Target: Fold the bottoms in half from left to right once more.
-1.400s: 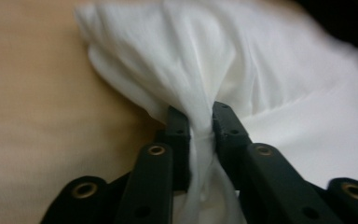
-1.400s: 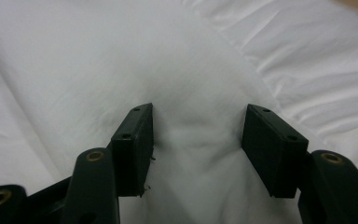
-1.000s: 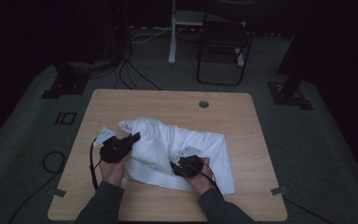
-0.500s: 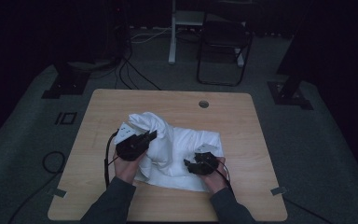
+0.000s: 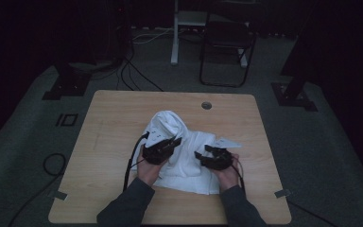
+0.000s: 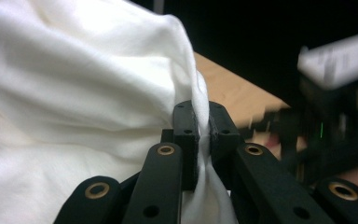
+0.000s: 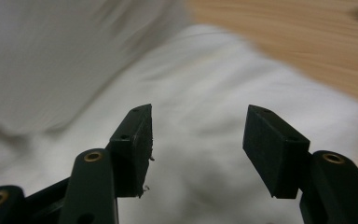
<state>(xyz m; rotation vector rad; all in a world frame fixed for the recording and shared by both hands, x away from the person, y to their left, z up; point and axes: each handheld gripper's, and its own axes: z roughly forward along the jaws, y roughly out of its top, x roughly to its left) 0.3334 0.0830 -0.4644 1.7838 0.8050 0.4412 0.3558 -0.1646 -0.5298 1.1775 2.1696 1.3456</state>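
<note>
A white cloth (image 5: 179, 142) lies bunched on the wooden table (image 5: 113, 118), its far part lifted into a hump. My left gripper (image 5: 170, 142) is shut on a fold of the white cloth (image 6: 74, 93), which is pinched between the two black pads (image 6: 189, 135). My right gripper (image 5: 203, 153) hovers just above the cloth's right part. In the right gripper view its jaws stand wide apart over the cloth (image 7: 205, 154), with nothing between them, and its fingertips (image 7: 137, 140) are clear of the fabric.
A round cable hole (image 5: 206, 105) sits near the table's far edge. A folding chair (image 5: 227, 42) and a white stand (image 5: 179, 28) are on the floor beyond. Black cables (image 5: 132, 71) run across the floor at the left.
Both hands moved toward the middle of the table. The left gripper carried the cloth's edge rightward, folding it over into a hump. The right gripper shifted right and forward.
</note>
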